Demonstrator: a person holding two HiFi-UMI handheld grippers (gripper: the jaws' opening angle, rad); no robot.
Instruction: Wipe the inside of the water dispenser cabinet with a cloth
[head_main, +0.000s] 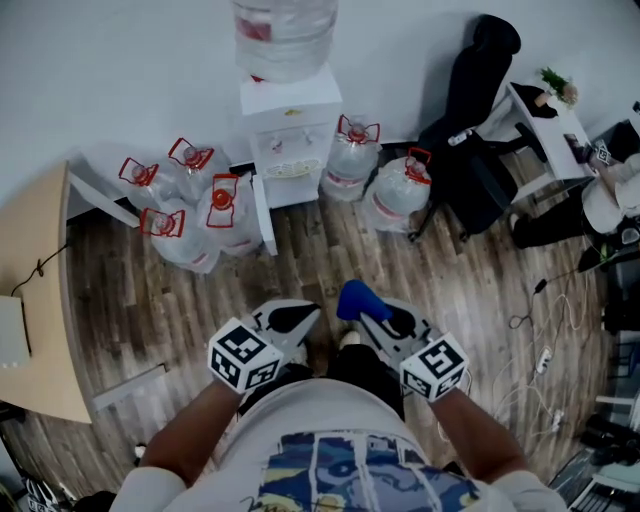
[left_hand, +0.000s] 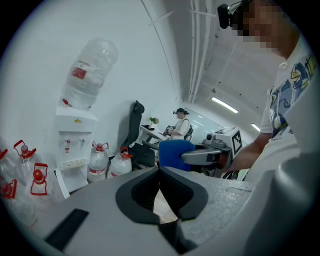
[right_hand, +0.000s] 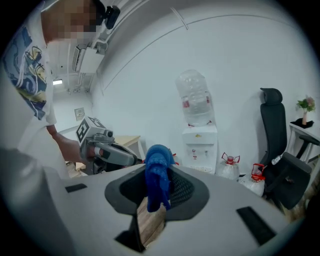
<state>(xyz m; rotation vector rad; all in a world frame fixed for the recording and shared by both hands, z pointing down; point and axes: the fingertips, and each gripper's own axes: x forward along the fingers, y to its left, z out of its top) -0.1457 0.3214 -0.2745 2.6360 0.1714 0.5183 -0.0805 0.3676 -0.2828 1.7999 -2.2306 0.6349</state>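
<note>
Right claw (head_main: 372, 318) grips the cloth (right_hand: 157, 172); left claw (left_hand: 160, 175) is clenched, empty. The dispenser (head_main: 290, 140) stands well apart; the thinly pinched cloth could slip free on the approach.

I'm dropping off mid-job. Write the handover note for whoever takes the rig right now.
Grippers: left gripper shut, empty. The right gripper is shut on the blue cloth, bunched between its jaws. Both are at waist height.
Things: water dispenser against the wall ahead, water bottles on both sides; its cabinet door looks swung open.
Done: cloth in hand.
Left: walk up, wipe inside the cabinet.
</note>
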